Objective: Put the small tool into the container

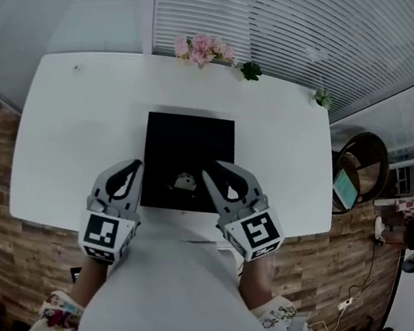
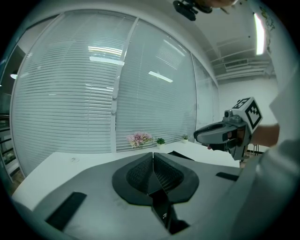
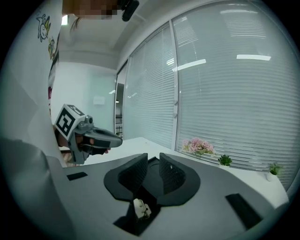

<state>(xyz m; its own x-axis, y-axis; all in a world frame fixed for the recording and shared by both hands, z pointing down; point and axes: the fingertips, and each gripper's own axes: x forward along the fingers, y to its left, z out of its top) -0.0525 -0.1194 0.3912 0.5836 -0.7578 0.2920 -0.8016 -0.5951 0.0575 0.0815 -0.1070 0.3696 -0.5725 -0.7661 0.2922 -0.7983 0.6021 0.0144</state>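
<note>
One small whitish tool [image 1: 184,183] lies on the black square tray [image 1: 173,131], just beside my right gripper [image 1: 216,169]: jaws half apart, holding nothing. Left gripper [image 1: 135,166] closed, empty. Too small to read well; likely light, stiff. Pinch across its body.

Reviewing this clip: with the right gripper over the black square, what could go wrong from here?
1. The right gripper has its jaws apart with nothing between the pads. The small tool shows low, near the jaw roots, so closing may miss it.
2. The left gripper, shut, sits close beside the black square and might nudge it.
</note>
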